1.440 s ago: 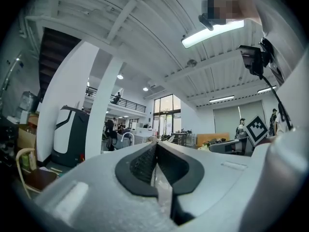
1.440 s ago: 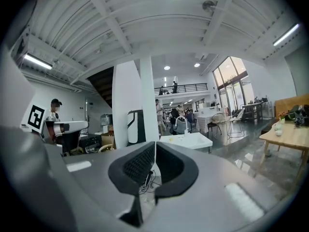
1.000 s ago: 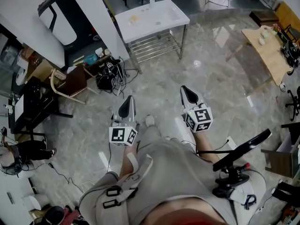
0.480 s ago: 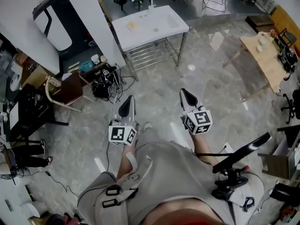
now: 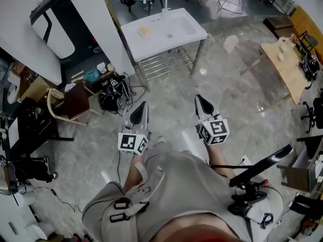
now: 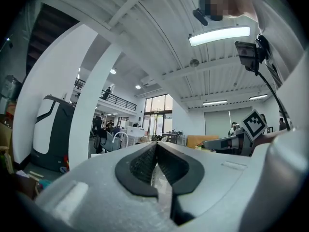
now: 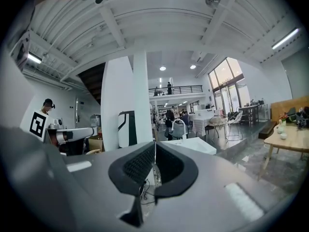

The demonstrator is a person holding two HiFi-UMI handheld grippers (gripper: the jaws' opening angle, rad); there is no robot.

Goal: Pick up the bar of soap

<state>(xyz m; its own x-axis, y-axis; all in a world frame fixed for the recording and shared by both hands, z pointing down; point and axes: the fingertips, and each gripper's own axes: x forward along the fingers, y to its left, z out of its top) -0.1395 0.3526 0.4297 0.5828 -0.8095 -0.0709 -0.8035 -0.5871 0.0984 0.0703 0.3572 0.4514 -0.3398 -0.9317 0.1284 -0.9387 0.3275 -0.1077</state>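
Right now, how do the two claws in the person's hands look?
Both the left claw and the right claw have light grey bodies tapering to a point, with black ribbed pads inside. Each carries a white cube printed with black square markers. The person wears light grey clothing.

Pale yellow bar of soap [image 5: 144, 31] on a white sink [image 5: 177, 34]. Grey marbled floor [image 5: 229, 97]. White, black-tipped left gripper [image 5: 142, 107] and right gripper [image 5: 200, 101] carry black-and-white square markers [image 5: 133, 143].
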